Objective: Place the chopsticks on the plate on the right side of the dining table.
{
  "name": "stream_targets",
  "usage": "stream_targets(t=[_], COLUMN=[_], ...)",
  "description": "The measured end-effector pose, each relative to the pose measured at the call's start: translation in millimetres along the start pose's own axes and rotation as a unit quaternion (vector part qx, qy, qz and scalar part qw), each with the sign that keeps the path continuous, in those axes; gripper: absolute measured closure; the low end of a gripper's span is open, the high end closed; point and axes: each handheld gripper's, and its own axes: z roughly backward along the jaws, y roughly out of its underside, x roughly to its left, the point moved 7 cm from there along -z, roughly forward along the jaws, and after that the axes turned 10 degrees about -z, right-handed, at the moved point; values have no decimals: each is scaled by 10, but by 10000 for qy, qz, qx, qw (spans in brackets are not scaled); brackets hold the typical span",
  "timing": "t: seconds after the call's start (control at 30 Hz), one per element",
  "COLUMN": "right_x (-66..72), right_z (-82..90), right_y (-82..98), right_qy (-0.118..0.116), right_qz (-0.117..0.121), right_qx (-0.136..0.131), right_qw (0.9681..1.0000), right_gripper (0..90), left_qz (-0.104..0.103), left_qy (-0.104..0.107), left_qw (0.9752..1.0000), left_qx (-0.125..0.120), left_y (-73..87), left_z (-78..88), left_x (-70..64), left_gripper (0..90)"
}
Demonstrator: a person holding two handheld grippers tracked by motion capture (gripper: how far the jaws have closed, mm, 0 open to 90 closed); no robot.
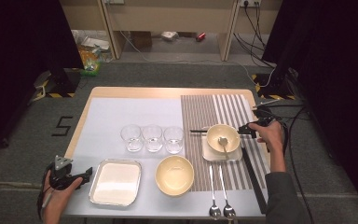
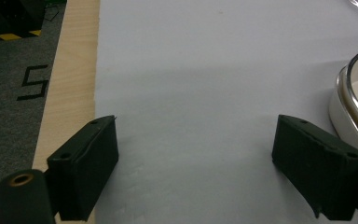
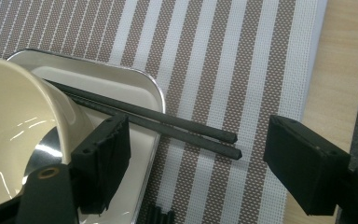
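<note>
Chopstick ends between open right gripper fingers, untouched.

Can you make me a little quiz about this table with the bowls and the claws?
1. How many clear glasses stand in the row?
2. True or false: the right claw is shut on the chopsticks.
3. What lies inside the bowl on the small tray: A a spoon, B a fork, C a glass?

Key: 1. three; 2. false, it is open with their ends between its jaws; 3. A, the spoon.
</note>
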Motion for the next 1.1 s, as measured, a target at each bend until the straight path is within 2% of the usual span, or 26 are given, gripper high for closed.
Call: stream_targets(t=[0.53, 1.1], right_x=[-4, 63], right_z=[-107, -141], right_y=[88, 74], right_qy=[-73, -111], right_qz=[-61, -111], right_qx=[110, 84], right_qw=[9999, 9998], right_gripper=[235, 236], left_qz=[-3, 0], left_qy=[-2, 0], left_qw=[10000, 10000], left_qx=[0, 2], left_y=[0, 0], left_z=[0, 0], left_x=[0, 0], left_gripper=[135, 135])
